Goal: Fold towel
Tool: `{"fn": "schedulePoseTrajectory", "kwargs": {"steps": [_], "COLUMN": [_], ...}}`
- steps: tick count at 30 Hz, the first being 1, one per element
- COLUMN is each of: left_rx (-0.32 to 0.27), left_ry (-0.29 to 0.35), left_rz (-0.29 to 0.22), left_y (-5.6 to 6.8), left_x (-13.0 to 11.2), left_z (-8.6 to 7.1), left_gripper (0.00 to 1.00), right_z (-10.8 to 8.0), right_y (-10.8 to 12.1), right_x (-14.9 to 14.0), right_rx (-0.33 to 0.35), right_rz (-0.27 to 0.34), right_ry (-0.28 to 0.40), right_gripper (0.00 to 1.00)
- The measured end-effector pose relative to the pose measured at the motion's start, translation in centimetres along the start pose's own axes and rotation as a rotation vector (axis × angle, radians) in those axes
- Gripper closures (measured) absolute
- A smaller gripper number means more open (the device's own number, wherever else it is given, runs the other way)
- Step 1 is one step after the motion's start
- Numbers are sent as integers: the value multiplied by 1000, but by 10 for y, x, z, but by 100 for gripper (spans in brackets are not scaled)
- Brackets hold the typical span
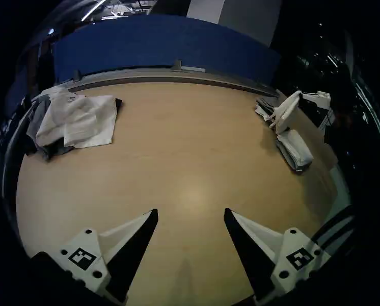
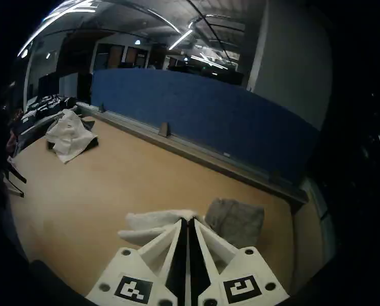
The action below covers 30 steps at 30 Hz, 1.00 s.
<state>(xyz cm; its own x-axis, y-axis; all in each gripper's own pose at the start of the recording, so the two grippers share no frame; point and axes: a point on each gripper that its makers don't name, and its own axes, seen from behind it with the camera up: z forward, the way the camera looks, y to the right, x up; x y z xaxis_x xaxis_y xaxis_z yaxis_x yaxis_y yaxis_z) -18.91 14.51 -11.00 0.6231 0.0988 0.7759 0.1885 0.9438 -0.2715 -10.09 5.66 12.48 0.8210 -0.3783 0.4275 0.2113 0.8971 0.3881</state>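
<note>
While the left claw (image 1: 190,211) hangs spread apart above the worktop (image 1: 190,148), the right claw (image 2: 188,220) sits pressed together, tips at a folded white towel (image 2: 152,224) beside a grey towel (image 2: 236,219); a loose towel heap (image 1: 78,121) lies well apart.

The right gripper (image 2: 187,220) has its fingers pressed together. Their tips cover the near edge of a white towel (image 2: 154,222) just ahead, so it cannot be told whether any cloth is pinched between them. Its right finger also hides the near corner of a grey towel (image 2: 236,219).

In the left gripper view, far ahead to the left, a grey cloth (image 1: 37,130) lies mostly buried under a white pile (image 1: 78,120). Far ahead to the right, the right gripper's rear end fades into the dark, and the gripper partly covers a stack (image 1: 264,107) behind it. The left gripper (image 1: 190,210) is cut off at its base by the lower edge.
</note>
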Motion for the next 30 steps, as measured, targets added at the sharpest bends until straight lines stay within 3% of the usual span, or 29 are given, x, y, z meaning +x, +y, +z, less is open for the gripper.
{"fn": "schedulePoseTrajectory", "kwargs": {"steps": [13,26,30], "left_rx": [-4,-10,-12], "left_ry": [-1,-8,-12], "left_rz": [13,32,39], "left_y": [7,13,15], "left_x": [6,5,3], "left_z": [0,-1,-1], "left_gripper": [4,4,4], "right_z": [-21,-66,-78], "right_y": [2,24,22], "right_x": [-37,-109,-134], "right_rx": [-11,-99,-109], "right_rz": [41,188,206], "right_ry": [-35,-85,-119], "right_gripper": [98,98,98]}}
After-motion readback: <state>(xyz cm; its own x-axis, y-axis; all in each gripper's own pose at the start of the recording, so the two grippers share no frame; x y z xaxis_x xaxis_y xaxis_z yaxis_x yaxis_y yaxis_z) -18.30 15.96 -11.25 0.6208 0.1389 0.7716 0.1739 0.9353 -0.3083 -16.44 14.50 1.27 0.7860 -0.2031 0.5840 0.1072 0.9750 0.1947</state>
